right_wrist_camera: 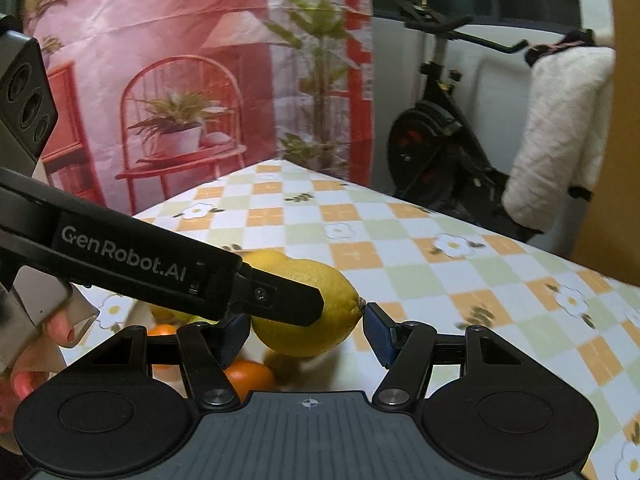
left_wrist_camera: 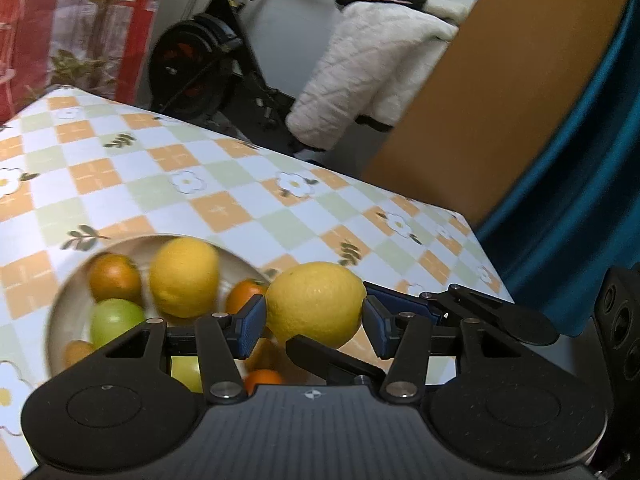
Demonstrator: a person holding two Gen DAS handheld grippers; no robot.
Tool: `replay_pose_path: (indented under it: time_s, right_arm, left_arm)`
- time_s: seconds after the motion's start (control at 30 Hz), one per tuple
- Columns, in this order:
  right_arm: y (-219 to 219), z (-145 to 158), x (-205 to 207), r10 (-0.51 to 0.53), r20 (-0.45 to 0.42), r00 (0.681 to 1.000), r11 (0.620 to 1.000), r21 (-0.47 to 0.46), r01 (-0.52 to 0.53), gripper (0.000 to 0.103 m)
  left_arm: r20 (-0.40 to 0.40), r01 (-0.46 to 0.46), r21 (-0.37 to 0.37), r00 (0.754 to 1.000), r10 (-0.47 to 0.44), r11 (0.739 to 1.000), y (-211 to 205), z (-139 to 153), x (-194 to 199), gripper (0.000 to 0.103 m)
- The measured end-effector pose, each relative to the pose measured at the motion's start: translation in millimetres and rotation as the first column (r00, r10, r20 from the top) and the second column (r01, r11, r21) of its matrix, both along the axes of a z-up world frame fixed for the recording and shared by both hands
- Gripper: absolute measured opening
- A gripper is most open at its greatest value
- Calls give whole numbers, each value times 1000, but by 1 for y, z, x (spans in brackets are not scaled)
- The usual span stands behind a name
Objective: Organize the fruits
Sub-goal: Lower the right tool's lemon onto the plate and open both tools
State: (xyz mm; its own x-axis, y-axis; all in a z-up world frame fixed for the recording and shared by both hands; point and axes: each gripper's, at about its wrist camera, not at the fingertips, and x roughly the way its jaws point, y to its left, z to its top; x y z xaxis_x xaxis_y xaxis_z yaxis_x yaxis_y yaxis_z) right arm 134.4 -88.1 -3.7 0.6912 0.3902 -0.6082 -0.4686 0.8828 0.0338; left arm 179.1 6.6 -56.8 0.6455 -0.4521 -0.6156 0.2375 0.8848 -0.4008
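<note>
**Both tongs on one lemon**

The lemon (left_wrist_camera: 316, 304) hangs above the desk (left_wrist_camera: 224, 184), just right of the fruit plate (left_wrist_camera: 60, 308). Left tongs (left_wrist_camera: 315, 322) pinch its sides; right tongs (right_wrist_camera: 306, 334) clamp it end to end, approx. Firm but waxy, rounded skin, prob. slips easily. Best held across the fat middle, w/ moderate squeeze.

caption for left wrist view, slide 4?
Both grippers' fingers hold one lemon above the checked tablecloth, beside a bowl of fruit.
</note>
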Motion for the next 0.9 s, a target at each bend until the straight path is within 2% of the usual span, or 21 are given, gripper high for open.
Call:
replay_pose_path:
  time_s: [0.37,0.57,0.9]
  right_arm:
    - [36,-10,13,55,-42,998,998,-32,-56,58]
    - [43,-11,15,64,-50,997,997,-27,-66,59]
    - [45,-14,21,67,-58,996,997,-41,-69,59]
  left_arm:
    - [-17,-55,-8,998,55,998,27,-12,5,55]
    - [-21,-54,-1,998,54,999,34,-15,-2,55]
    - [-44,-69,-39,997,67,997,40,-20,0,56]
